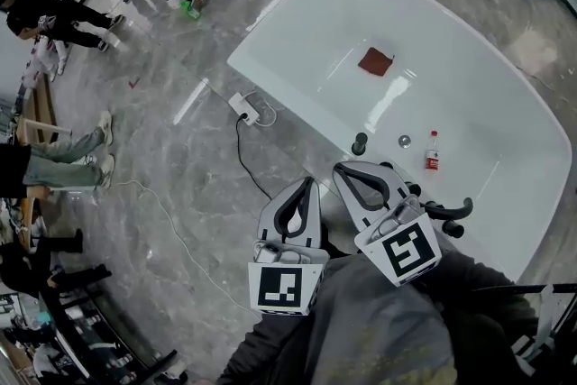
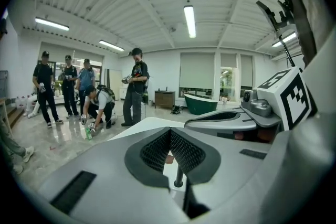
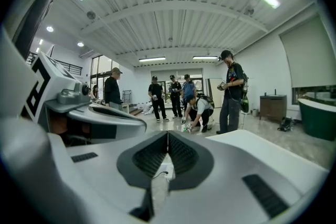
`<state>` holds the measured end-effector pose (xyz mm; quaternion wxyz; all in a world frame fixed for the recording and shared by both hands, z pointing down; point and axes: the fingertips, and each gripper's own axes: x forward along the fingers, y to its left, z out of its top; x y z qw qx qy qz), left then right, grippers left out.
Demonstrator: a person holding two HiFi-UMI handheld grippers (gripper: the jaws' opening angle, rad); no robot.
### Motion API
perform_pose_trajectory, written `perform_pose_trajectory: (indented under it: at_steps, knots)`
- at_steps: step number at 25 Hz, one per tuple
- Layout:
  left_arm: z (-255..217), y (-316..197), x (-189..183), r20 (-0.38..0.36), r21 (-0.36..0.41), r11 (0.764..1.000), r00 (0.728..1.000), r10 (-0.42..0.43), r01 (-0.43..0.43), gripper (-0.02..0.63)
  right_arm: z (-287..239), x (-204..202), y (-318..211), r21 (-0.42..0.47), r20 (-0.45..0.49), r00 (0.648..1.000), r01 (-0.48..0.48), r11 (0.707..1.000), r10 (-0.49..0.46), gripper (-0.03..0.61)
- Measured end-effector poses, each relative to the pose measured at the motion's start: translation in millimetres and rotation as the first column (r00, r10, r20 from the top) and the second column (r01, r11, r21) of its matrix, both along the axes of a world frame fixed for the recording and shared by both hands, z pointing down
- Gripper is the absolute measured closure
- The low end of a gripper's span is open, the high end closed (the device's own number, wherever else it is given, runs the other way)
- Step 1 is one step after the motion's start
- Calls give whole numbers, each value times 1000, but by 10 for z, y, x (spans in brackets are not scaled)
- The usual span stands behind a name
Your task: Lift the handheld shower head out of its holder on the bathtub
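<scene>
Shower head (image 1: 448, 212): a black curved bar lying across the near rim of the tub (image 1: 505, 104); it is sitting to the right of the right gripper (image 1: 341, 167), back beside that gripper's marker cube rather than ahead of the fingertips; the holder is not making itself out, being partly covered by the gripper body.

Left gripper (image 1: 309, 182): fingers (image 1: 287, 210) are closing tip to tip with nothing between them, as the left gripper view (image 2: 169, 131) is also showing. Right gripper view (image 3: 168, 134): the same, fingers together and empty. Both are pointing out over the tub edge; a short black post (image 1: 360, 142) is standing just ahead of the right fingertips; a bottle (image 1: 433, 151) is standing further right in the tub, well clear.

Handling, as judgement only:
- the head is looking rigid and fairly light; a hose is probably trailing below it and adding drag, though none is showing;
- the smooth rounded finish is likely making it slippery, so a pinch near the end is risking a twist out of the fingers;
- best hold is looking like across the straight handle, about mid-length, close to where it is seating;
- the right fingers are needing to part first, then swing right and back to reach it; lifting straight up is seeming safest.
</scene>
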<state>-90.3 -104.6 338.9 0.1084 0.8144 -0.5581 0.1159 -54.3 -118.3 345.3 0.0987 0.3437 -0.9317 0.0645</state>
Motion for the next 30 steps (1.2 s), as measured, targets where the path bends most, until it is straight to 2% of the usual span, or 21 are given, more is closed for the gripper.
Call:
perform_pose_trajectory:
  at_steps: [7,12,17,22,30]
  knots:
    - [-68,-407,-209,-14,-18,992,992,127,-127,612,-43,-203,-351,-20,-22,993,-118,993,118,574]
    - [-82,-687,-383,-18,-17,977,977,212,-212,612,-45,-377,-584,-26,-29,980,-199,980,198,574]
    - [-56,-906,-519,-18,-18,943,943,331,-332,612,-23,-534,-785,-25,-35,951,-308,951,307,574]
    - [-67,-1101,-594,-9,-11,908,908,418,-418,612,-44,-654,-876,-17,-31,925,-378,925,378,574]
    - [-80,-1025,-270,-17,7,853,853,522,-522,612,-94,-232,-819,2,-17,848,-529,849,529,574]
